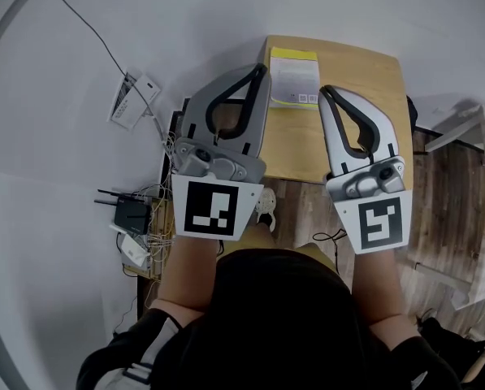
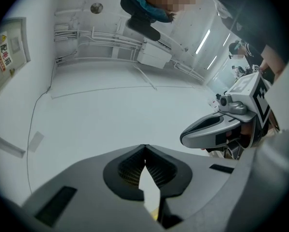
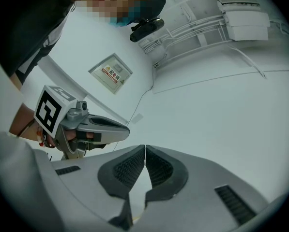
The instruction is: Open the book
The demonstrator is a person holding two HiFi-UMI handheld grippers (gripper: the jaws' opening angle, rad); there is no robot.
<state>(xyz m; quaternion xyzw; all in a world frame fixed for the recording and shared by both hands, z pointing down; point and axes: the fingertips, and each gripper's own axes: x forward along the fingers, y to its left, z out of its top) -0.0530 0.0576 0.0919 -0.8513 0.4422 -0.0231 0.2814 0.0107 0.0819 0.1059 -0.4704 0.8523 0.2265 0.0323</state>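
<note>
The book (image 1: 294,77), closed, with a yellow and white cover, lies at the far edge of a small wooden table (image 1: 364,80) in the head view. My left gripper (image 1: 262,70) is held in the air with its tips just left of the book, jaws shut on nothing. My right gripper (image 1: 324,93) hovers with its tips just right of the book, also shut and empty. Both gripper views look up at a white wall, and neither shows the book. The left gripper (image 2: 144,148) and right gripper (image 3: 144,147) show pads pressed together at the tips.
A router (image 1: 132,214), cables and a white power strip (image 1: 133,102) sit at the left beside the table. White furniture (image 1: 461,128) stands at the right over wooden flooring. A wall sign (image 3: 111,73) and ducting (image 2: 154,56) show in the gripper views.
</note>
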